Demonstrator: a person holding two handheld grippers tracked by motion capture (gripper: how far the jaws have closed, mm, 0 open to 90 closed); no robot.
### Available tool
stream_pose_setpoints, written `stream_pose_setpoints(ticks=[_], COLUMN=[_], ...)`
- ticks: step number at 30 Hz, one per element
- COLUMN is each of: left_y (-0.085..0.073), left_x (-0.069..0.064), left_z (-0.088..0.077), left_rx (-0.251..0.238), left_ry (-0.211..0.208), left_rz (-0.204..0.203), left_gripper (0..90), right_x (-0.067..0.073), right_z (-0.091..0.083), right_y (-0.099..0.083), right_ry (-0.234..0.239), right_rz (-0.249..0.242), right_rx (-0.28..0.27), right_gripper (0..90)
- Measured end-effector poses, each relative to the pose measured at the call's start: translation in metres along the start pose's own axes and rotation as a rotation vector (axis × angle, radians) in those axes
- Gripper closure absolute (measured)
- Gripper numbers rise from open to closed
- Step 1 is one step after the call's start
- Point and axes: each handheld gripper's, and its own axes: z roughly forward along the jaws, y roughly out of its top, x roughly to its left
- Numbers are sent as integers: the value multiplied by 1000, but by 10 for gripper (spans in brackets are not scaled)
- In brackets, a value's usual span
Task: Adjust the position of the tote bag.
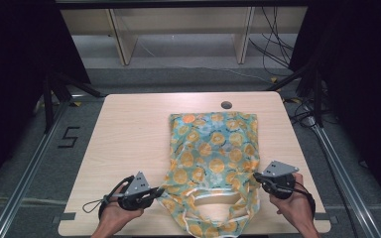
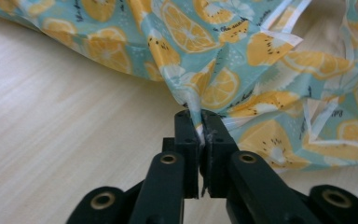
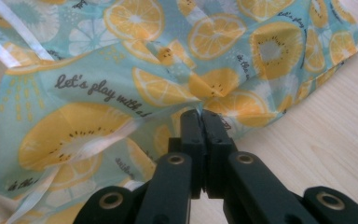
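High view: fruit-print bag [image 1: 212, 163] spread flat on the pale wood-grain tabletop [image 1: 129, 144], well nearer than the round cable hole [image 1: 226, 105], handles toward the near edge. Left gripper [image 1: 155, 191] at the bag's near-left edge, right gripper [image 1: 256, 177] at its near-right edge.

Left gripper view: black fingers [image 2: 187, 135] clamped on a pinch of the bag's thin, crinkly, slightly glossy film, teal with orange slices, gathered into sharp creases at the grip.

Right gripper view: fingers [image 3: 192, 135] pressed together on a bunched fold of the bag, beside the printed lettering and a white-edged handle strap [image 3: 93, 142].

Likely best handled by keeping both pinches firm, lifting evenly and pulling gently apart, avoiding slip or tear of the slick film.
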Motion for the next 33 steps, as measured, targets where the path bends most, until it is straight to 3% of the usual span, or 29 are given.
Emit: stream_pose_setpoints(ticks=[1,8,13,14,17,21,23,26,29,31,33], left_y=[1,10,23,25,31,34,36,40,42,42,43], left_x=[0,-2,-11,-12,-22,-31,-35,-38,-42,-40,-38], left_z=[-2,-11,-18,-17,-11,5,12,22,35,43,50], left_rx=[-28,-50,-61,-72,-68,-39,-30,-11,8,36,63], left_ry=[5,12,-8,-21,-91,-103,-91,-114,-109,-108,-107], left_rz=[-10,-25,23,35,56,93,110,163,204,242,278], left_gripper=[842,611,478,476,477,453,443,444,447,493,659], right_x=[0,-1,-1,-3,-1,0,-1,-1,0,0,-1], right_z=[-1,-3,-2,0,0,1,2,2,1,1,2], right_y=[0,1,2,2,3,4,4,4,4,5,5], right_ry=[15,11,20,21,24,35,45,48,34,34,36], right_rz=[8,18,17,-6,12,16,-8,-1,24,21,11], right_rx=[2,-9,-10,-21,-13,-9,-16,-16,-16,-16,-21], right_gripper=[900,900,899,899,899,899,899,899,899,899,899])
